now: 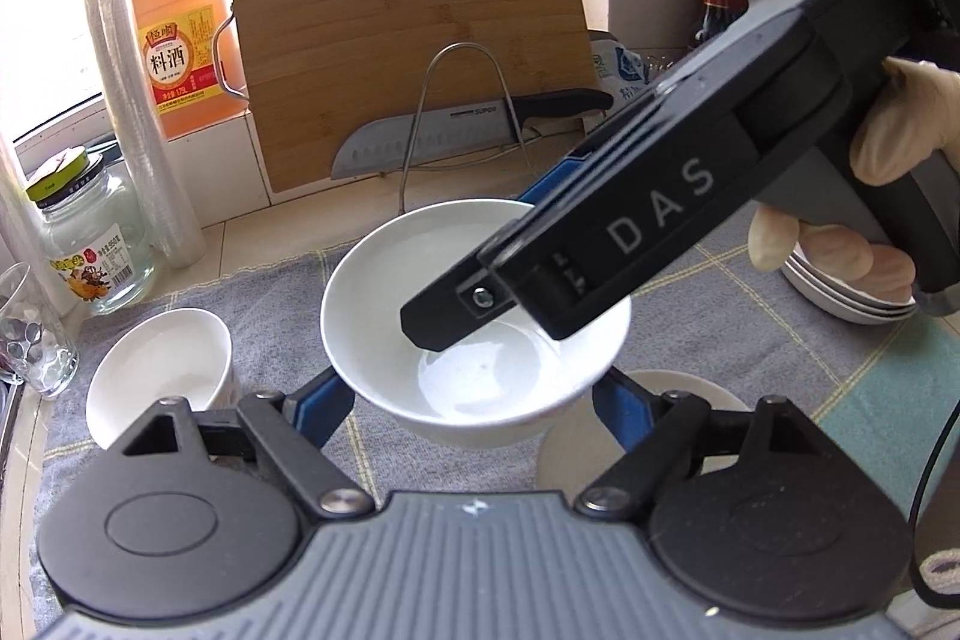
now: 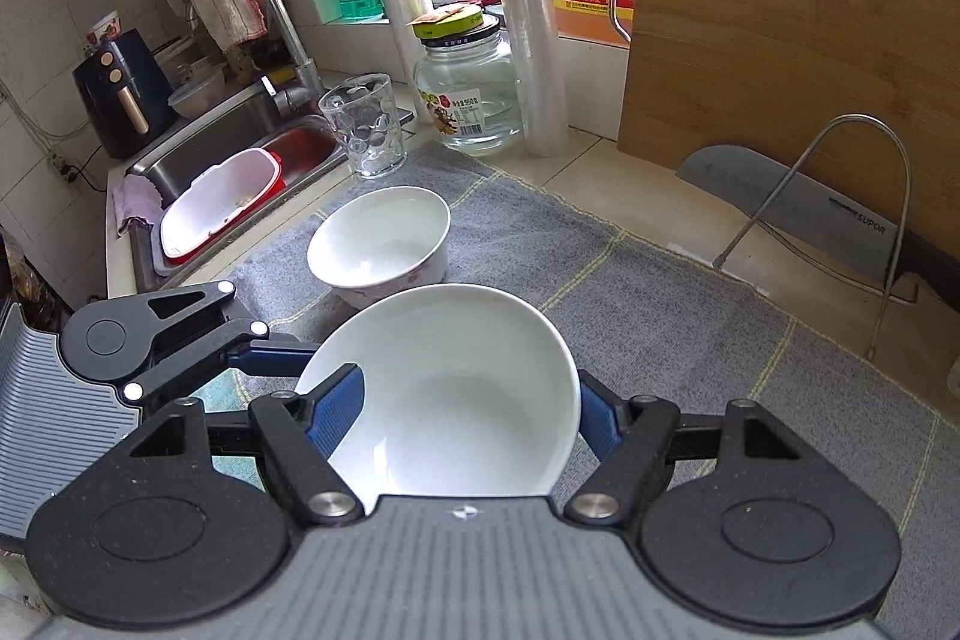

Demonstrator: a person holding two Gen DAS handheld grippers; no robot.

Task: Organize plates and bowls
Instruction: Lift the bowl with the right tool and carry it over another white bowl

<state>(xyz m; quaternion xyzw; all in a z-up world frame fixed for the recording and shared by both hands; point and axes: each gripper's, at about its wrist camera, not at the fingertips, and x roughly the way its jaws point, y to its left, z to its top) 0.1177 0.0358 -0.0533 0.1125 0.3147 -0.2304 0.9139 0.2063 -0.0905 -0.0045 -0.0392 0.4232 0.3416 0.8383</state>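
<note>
Right wrist: 2 white bowls (image 2: 444, 400), (image 2: 379, 244), both empty.

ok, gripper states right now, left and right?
Left gripper: jaws shut on the white bowl, across its outside.
Right gripper: one jaw inside that bowl, one outside; grip cannot be told.

Could not tell, in the left wrist view, how the right gripper (image 1: 480, 304) met the white bowl (image 1: 474, 316), its body covering the far rim. Stack of plates (image 1: 840, 292) at right edge half hidden behind gloved hand (image 1: 888, 196). Knife (image 2: 798, 202) handle cut off at right edge.
</note>
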